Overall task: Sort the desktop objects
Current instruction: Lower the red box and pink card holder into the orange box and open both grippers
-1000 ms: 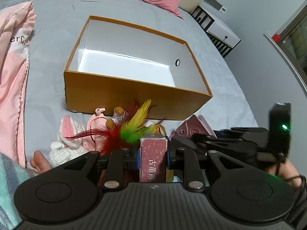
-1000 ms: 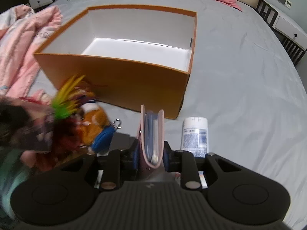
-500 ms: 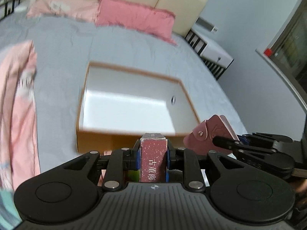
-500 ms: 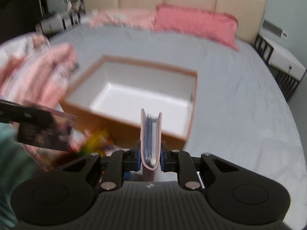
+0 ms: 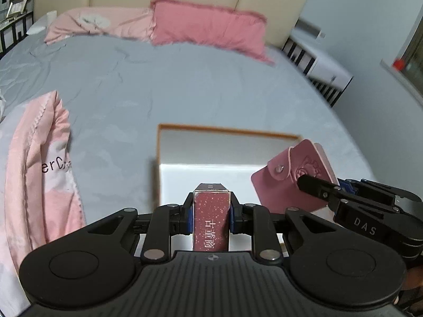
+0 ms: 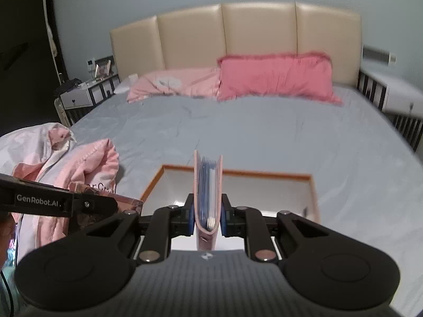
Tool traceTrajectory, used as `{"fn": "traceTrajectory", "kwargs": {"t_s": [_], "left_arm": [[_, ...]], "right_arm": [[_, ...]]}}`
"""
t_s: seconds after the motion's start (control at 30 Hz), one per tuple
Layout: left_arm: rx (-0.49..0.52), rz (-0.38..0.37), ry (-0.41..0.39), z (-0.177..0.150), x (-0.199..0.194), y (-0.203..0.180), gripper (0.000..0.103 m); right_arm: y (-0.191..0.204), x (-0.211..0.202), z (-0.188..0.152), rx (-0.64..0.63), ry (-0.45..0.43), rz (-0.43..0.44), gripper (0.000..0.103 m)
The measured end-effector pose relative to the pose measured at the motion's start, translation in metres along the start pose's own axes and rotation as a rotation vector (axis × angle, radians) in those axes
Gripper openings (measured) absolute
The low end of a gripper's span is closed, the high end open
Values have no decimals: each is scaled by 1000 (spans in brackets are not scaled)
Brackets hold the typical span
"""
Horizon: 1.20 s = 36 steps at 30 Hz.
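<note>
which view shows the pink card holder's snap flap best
The left wrist view. There the pink card holder is seen from the side, with its snap button, flap and embossed face all visible in the right gripper. The right wrist view shows it only edge-on, with the blue and white sleeves between its covers.

The left gripper [image 5: 211,212] clamps a maroon speckled carton [image 5: 211,219] above the orange-rimmed open cardboard box [image 5: 224,130]; the right gripper [image 5: 308,182] grips a pink snap-button card wallet [image 5: 285,177].

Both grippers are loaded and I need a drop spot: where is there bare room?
The orange box shows only bare white floor. The grey sheet is free between box and pillows. It is crowded left, where the pink quilt lies bunched.
</note>
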<state>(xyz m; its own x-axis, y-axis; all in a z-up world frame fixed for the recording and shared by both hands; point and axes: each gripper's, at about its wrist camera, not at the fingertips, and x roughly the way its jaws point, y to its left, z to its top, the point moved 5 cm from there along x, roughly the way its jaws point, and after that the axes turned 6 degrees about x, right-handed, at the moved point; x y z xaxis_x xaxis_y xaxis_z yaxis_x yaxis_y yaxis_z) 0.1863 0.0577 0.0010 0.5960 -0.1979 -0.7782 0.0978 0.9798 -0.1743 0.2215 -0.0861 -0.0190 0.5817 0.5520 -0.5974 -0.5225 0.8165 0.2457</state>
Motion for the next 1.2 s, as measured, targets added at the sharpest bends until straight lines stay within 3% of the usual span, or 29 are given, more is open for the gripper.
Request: {"fn": "traceTrajectory", "kwargs": {"t_s": [0.23, 0.4, 0.67, 0.93, 1.1, 1.2], "left_arm": [[17, 2, 134, -12, 53, 3, 26], [88, 73, 230, -16, 77, -2, 26], [124, 72, 407, -22, 105, 1, 26], [131, 77, 365, -23, 100, 3, 27], [84, 40, 248, -17, 67, 9, 31], [20, 64, 185, -16, 49, 20, 32]], "right_arm": [[-3, 63, -33, 121, 171, 68, 18], [-7, 82, -45, 146, 221, 74, 19], [-9, 104, -57, 215, 269, 126, 18], [-11, 114, -69, 246, 313, 133, 18], [-2, 118, -73, 196, 312, 111, 19], [5, 119, -74, 192, 330, 111, 19]]}}
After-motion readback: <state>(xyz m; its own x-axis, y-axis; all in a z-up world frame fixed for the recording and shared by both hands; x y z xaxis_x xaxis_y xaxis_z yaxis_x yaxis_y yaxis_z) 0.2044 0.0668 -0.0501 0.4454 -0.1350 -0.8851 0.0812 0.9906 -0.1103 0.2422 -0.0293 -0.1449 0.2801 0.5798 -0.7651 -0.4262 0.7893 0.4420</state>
